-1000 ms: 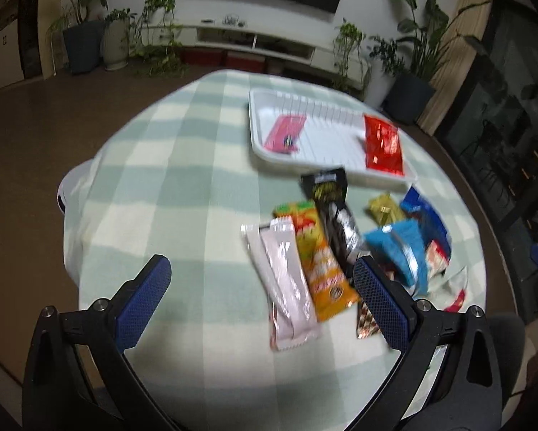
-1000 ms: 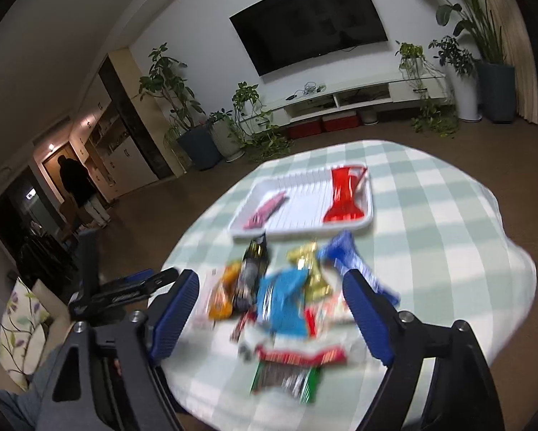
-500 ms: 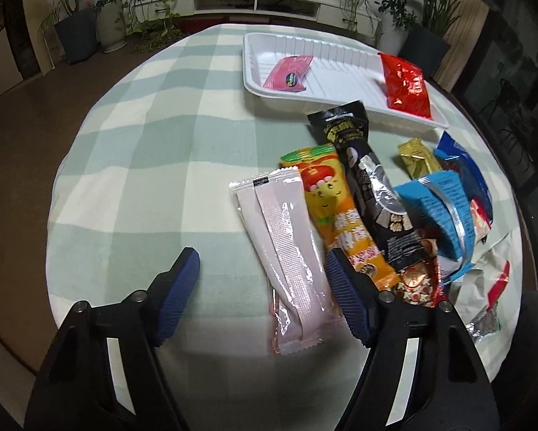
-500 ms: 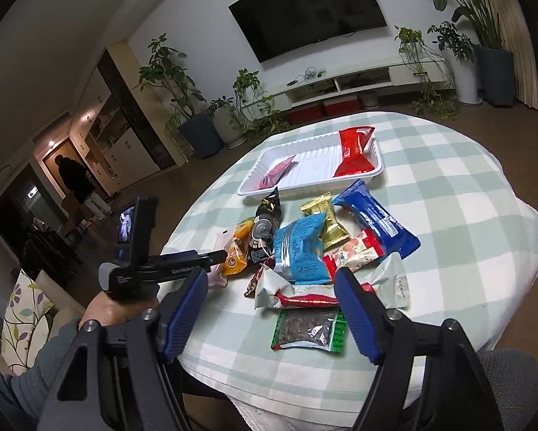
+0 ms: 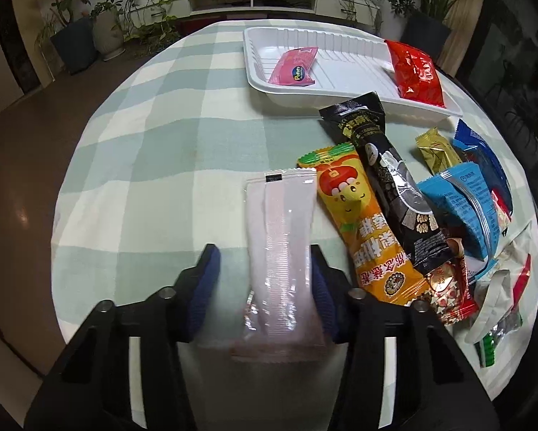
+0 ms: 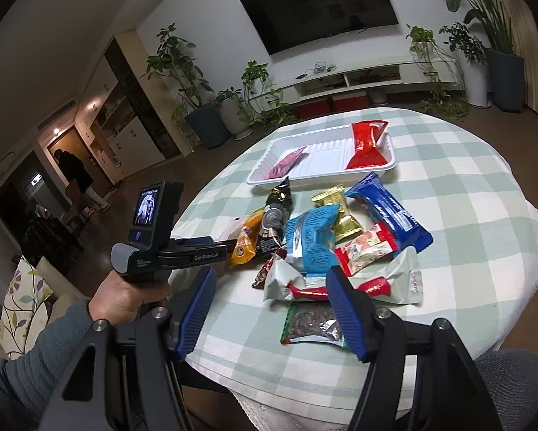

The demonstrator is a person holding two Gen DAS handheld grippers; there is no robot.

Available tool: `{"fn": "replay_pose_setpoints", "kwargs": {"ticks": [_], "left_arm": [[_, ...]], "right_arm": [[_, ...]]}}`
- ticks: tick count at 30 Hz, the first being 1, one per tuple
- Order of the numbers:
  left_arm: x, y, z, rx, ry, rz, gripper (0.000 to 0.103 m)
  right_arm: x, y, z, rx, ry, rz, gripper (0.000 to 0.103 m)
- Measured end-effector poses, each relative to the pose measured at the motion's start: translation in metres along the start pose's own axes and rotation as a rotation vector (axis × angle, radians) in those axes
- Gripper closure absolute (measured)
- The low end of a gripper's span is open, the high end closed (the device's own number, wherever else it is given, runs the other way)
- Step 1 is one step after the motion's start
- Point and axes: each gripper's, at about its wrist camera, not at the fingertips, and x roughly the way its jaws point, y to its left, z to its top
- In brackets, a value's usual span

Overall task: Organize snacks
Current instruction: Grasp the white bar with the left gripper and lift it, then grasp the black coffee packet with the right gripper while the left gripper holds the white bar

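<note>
Bare checked cloth (image 5: 154, 165) left of the pale pink packet (image 5: 281, 251); crowded snack pile (image 5: 430, 215) tight on its right.

pale pink packet (image 5: 279, 251) near end blurred; green-edged packet (image 5: 499, 337) mostly hidden under white wrapper (image 5: 491, 298).

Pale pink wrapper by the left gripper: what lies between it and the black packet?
In the left wrist view, one orange snack packet lies between the pale pink wrapper and the black packet, which overlaps its right edge.
</note>
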Motion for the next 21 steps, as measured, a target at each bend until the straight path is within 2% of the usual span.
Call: {"fn": "replay_pose_setpoints", "kwargs": {"ticks": [2,4,9,15,17,21], "left_arm": [[-0.001,0.003,0.000,0.017,0.002,0.001,0.077],[-0.002,0.005,0.002,0.027,0.007,-0.008,0.081],[-0.004,0.008,0.001,0.039,-0.002,-0.030,0.083],[-0.018,0.018,-0.005,-0.013,-0.050,-0.121,0.084],[-0.027,0.024,-0.007,-0.052,-0.075,-0.166,0.084],[-0.038,0.038,-0.013,-0.135,-0.105,-0.266,0.084]], "right_arm": [[0.003,0.003,0.002,-0.006,0.006,0.001,0.036],[0.006,0.007,0.004,-0.017,0.013,0.001,0.036],[0.020,0.021,0.021,-0.059,0.035,0.002,0.036],[0.054,0.035,0.054,-0.102,0.090,-0.017,0.038],[0.078,0.038,0.067,-0.110,0.144,-0.025,0.044],[0.130,0.031,0.081,-0.085,0.263,-0.054,0.063]]}}
